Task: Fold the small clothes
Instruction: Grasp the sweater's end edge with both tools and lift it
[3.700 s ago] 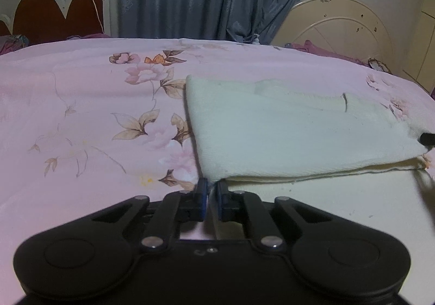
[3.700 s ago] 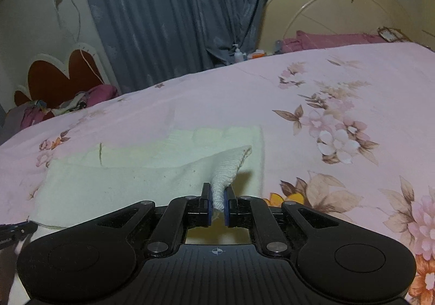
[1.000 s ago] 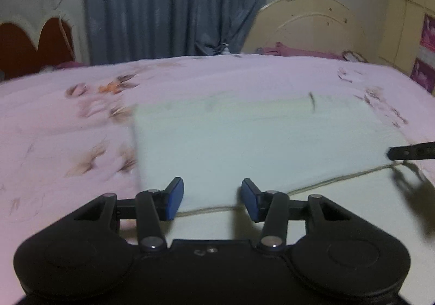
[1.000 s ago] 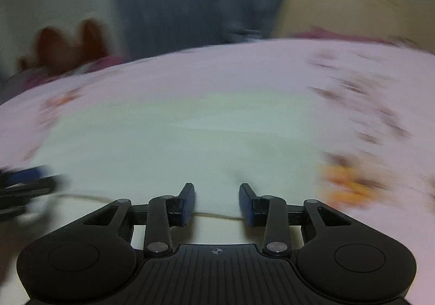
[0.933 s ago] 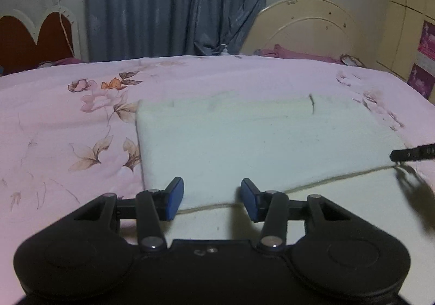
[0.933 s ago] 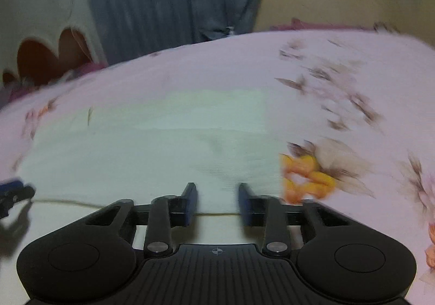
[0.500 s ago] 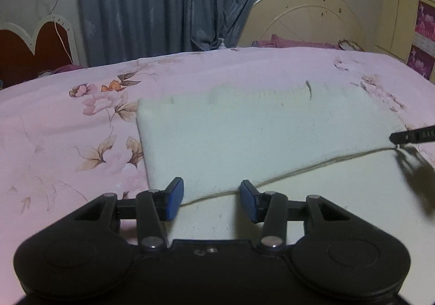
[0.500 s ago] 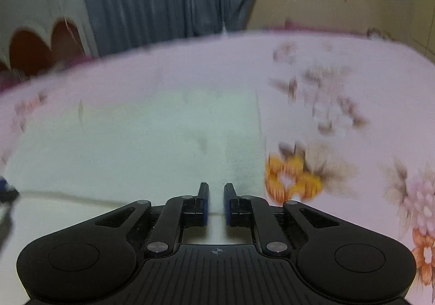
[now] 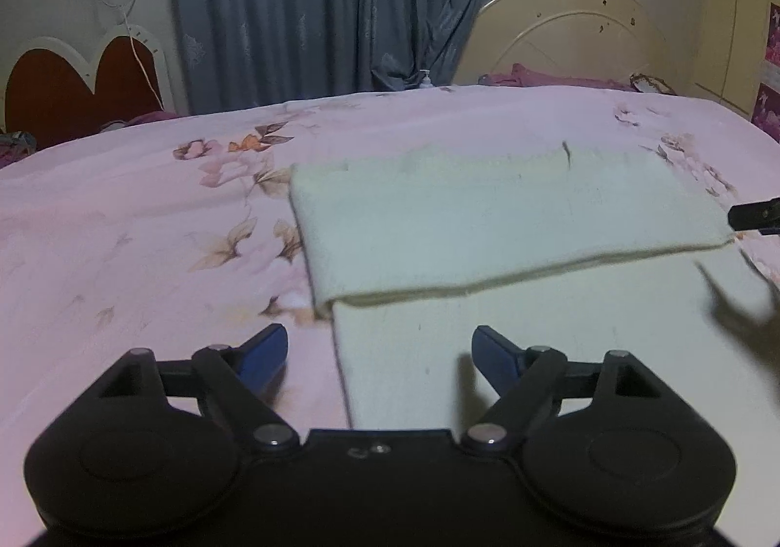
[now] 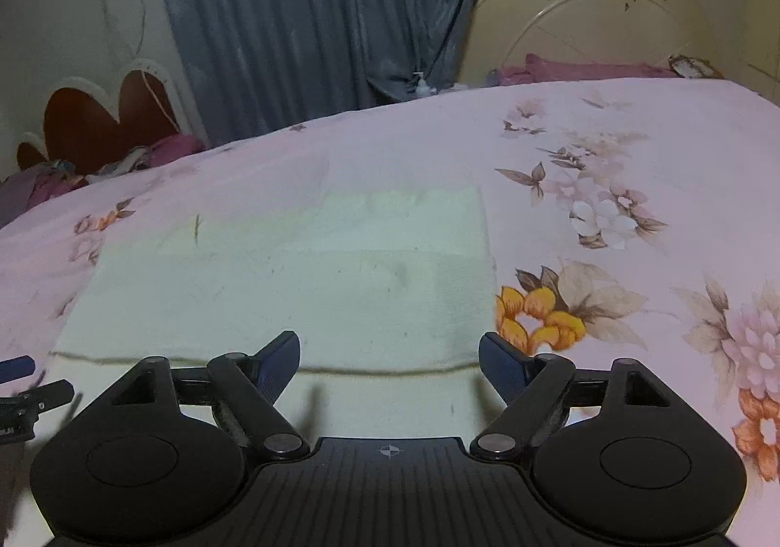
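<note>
Left tongs (image 9: 379, 354): jaws spread wide, nothing between the blue pads (image 9: 263, 352); they have just been opening. They hover over the left border of the cream garment (image 9: 487, 225), one pad above the pink floral bedspread (image 9: 122, 230), the other above the cloth. Released, no contact visible.

Right tongs (image 10: 389, 364): likewise spread and empty, jaws just opened. They hang over the garment's near right part, close to its right border, by the orange flower print (image 10: 536, 310). The tip of the left tongs shows at the left margin of this view; the right tongs' tip shows at the far right in the left view.

Judgement: both tongs sit at opposite ends of the same fold line, which fits a flap laid over and let go. The wide spread suggests a clean release, so no cloth is dragged along.

Garment: lies flat on the bed, roughly mid-bedspread, long axis running left to right. An upper layer is folded toward the far side; its edge (image 9: 536, 271) crosses the cloth as a slightly raised, gently bowed seam. A lower layer extends toward the tongs. Fabric looks soft and knitted, pale cream. A small dark thread or fleck (image 9: 566, 153) sits near the far edge. The far edge is slightly lumpy.
</note>
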The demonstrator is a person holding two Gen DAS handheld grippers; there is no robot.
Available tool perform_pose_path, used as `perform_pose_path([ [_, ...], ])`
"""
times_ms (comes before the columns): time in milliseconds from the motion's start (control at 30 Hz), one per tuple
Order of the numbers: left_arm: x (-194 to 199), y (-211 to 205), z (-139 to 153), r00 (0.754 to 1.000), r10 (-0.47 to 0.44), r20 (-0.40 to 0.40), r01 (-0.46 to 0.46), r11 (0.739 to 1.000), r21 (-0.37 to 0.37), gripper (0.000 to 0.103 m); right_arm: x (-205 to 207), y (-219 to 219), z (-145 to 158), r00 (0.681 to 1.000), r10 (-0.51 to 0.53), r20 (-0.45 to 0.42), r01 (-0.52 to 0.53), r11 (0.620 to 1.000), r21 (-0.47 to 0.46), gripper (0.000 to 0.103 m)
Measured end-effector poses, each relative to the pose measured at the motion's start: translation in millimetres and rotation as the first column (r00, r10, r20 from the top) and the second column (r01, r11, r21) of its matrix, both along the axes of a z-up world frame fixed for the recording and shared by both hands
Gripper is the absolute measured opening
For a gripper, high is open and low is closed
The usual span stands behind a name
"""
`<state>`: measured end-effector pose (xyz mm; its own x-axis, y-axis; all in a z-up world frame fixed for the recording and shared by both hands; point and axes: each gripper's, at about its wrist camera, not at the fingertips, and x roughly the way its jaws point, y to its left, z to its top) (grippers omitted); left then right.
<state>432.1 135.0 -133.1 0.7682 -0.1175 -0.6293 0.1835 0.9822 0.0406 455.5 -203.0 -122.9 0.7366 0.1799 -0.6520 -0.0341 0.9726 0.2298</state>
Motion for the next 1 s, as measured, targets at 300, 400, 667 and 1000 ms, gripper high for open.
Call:
perform_pose_path([
  [300, -78, 21, -7, 0.998, 0.030, -0.062, -0.031, 0.999, -0.022, 0.063, -86, -47, -3, 0.999, -0.020, -0.051, 0.024, 0.995, 0.093, 0.053],
  [400, -109, 27, -9, 0.996, 0.043, -0.081, -0.048, 0.997, -0.052, 0.058, -123, -62, -6, 0.997, -0.019, -0.071, 0.027, 0.992, 0.126, 0.052],
  [667, -191, 51, -15, 0.990, 0.028, -0.136, -0.058, 0.974, -0.219, 0.051, -221, -83, -11, 0.994, 0.000, -0.109, 0.018, 0.986, 0.165, 0.052],
  [1000, -257, 83, -31, 0.980, -0.007, -0.200, -0.087, 0.887, -0.454, 0.041, -293, -92, -31, 0.987, 0.062, -0.145, -0.016, 0.955, 0.295, 0.044],
])
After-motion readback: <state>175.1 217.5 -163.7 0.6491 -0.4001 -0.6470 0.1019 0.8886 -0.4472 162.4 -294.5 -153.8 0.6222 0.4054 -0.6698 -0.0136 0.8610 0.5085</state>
